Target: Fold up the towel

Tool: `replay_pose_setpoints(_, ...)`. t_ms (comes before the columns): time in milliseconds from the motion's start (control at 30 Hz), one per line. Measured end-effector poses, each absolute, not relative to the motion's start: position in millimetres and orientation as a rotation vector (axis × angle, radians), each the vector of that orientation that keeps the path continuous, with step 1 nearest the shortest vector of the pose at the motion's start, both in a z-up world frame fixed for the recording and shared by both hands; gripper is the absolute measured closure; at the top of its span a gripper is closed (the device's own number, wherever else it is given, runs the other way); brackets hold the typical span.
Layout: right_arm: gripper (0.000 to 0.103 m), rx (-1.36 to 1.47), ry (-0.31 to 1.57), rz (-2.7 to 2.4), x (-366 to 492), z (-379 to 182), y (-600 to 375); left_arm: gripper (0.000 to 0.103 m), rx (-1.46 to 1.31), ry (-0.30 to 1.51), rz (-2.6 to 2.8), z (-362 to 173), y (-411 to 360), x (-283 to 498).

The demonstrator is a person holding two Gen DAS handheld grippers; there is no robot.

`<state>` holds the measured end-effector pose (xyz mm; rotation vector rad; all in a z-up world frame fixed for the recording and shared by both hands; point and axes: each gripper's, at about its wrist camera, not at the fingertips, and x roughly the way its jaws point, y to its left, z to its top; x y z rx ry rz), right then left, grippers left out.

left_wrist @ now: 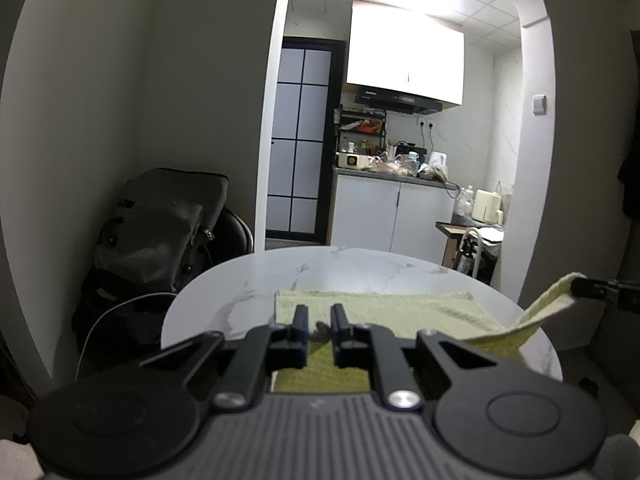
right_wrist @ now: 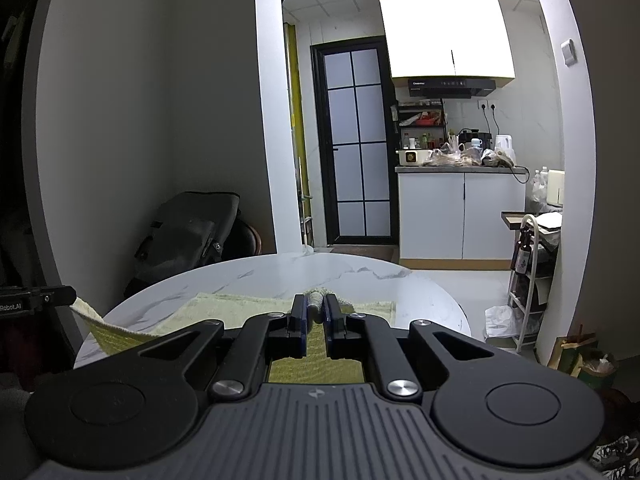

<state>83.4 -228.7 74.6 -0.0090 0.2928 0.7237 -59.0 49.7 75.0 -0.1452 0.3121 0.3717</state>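
Observation:
A pale yellow-green towel [left_wrist: 384, 310] lies on the round white marble table [left_wrist: 320, 270]. In the left wrist view my left gripper [left_wrist: 319, 322] is shut on a near corner of the towel, a small wad showing between its fingers. My right gripper [left_wrist: 580, 288] shows at the right edge, holding the other near corner lifted off the table. In the right wrist view my right gripper [right_wrist: 316, 308] is shut on a bunched towel corner [right_wrist: 318, 298] above the towel [right_wrist: 240, 308]. The left gripper [right_wrist: 60, 295] shows at the left edge, holding its raised corner.
The table [right_wrist: 360, 276] stands near a grey wall. A dark backpack [left_wrist: 160, 220] sits on a chair behind the table at left. A kitchen counter [left_wrist: 392, 216] and a glass door [right_wrist: 358, 144] lie beyond. A white rack [right_wrist: 528, 280] stands at right.

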Motion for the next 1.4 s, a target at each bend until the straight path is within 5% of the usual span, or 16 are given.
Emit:
replay_pose_setpoints(667, 0.094, -0.018, 0.325, 0.677, 129, 79, -198, 0.094, -0.15, 0.303, 0.349, 81, 69, -14)
replay_pose_setpoints(1000, 0.094, -0.016, 0.348, 0.661, 143, 74, -186, 0.103, -0.155, 0.299, 0.366, 82, 77, -2)
replay_pose_setpoints(1400, 0.094, -0.031, 0.384, 0.661, 152, 65, -180, 0.097, -0.137, 0.52, 0.327, 42, 68, -3)
